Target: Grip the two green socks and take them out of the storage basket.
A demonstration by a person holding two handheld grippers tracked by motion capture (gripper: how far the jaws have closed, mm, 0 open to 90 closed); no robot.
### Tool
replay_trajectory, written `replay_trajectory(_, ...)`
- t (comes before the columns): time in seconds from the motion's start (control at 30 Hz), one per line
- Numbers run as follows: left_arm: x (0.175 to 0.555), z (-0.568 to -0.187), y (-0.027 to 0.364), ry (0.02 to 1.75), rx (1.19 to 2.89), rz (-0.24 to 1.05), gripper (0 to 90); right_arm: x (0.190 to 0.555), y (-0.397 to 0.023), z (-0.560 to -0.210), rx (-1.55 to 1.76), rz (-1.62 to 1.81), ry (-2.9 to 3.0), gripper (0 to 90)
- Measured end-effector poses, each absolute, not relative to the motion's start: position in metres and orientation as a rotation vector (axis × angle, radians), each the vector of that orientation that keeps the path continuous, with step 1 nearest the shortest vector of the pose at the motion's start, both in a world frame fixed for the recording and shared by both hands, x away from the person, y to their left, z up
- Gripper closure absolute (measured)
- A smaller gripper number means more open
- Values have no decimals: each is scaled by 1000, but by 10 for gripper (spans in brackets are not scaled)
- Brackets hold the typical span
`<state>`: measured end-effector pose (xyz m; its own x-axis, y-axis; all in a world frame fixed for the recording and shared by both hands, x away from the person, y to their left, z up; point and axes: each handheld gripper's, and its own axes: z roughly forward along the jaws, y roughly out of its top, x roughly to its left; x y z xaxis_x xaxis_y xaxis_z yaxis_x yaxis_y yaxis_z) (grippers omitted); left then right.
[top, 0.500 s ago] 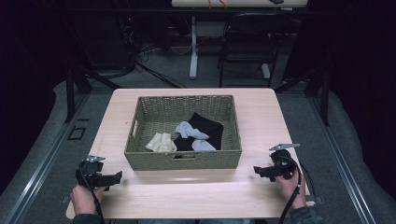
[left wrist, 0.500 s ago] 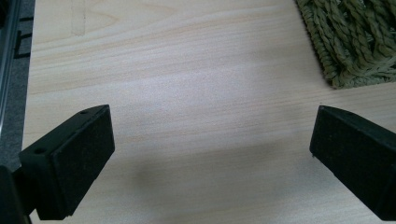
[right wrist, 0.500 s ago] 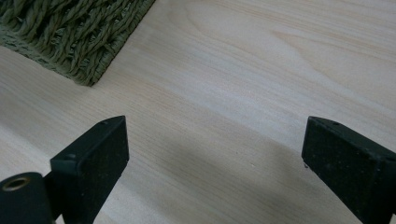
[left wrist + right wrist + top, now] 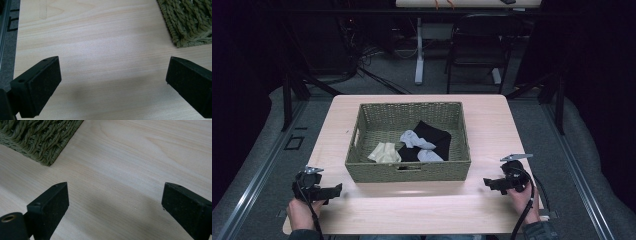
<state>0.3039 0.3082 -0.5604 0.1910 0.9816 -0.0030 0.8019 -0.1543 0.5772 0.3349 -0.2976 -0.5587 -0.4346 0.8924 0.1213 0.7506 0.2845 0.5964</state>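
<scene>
high view – basket: woven basket [image 4: 408,172] sits mid-table, between the two grippers; both are well apart from it.
high view – contents: black cloth [image 4: 435,136] at about 2 o'clock inside, grey sock [image 4: 414,139] mid-basket lying partly on the black, second grey piece [image 4: 429,155] at 5 o'clock, cream sock [image 4: 384,152] at 8 o'clock by the near wall.
high view – left gripper [image 4: 337,189]: low at the table's 7 o'clock corner, pointing twd the basket's near-left corner; jaw gap too small to read here.
high view – right gripper [image 4: 487,182]: at table's 4 o'clock, pointing inward; same, gap unreadable.
left gripper view – jaws: wide apart, nothing btw them, bare table [image 4: 100,50] below; basket corner [image 4: 190,22] at 1 o'clock.
right gripper view – jaws: wide apart, empty, bare wood under; basket corner [image 4: 42,137] at 11 o'clock.
step, my read: reach for the clothes hasn't begun; both tools parked.
how to do it well: lift over the near wall before dipping in, don't drag the rim; come down on 1 item w/ jaws kept wide. Cream sock looks easiest for the left; grey sock on top suits the right, but pinch high so the black cloth isn't caught too.
view diff: high view gives contents and layout; gripper views give jaw opening and basket weave close up, no contents.
</scene>
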Motion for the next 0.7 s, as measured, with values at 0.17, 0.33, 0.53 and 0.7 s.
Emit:
replay_trajectory(0.17,303,-559,308,1665,2013,525,2,335,-297,-558,1507,870,2325,68)
replay_trajectory(0.33,303,-557,311,1660,2003,512,2,335,-296,-558,1510,866,2320,68)
replay_trajectory(0.53,304,-552,311,1660,1982,507,2,335,-297,-558,1513,873,2321,68)
replay_trajectory(0.7,304,-546,313,1657,1961,499,2,335,-297,-559,1517,875,2319,68)
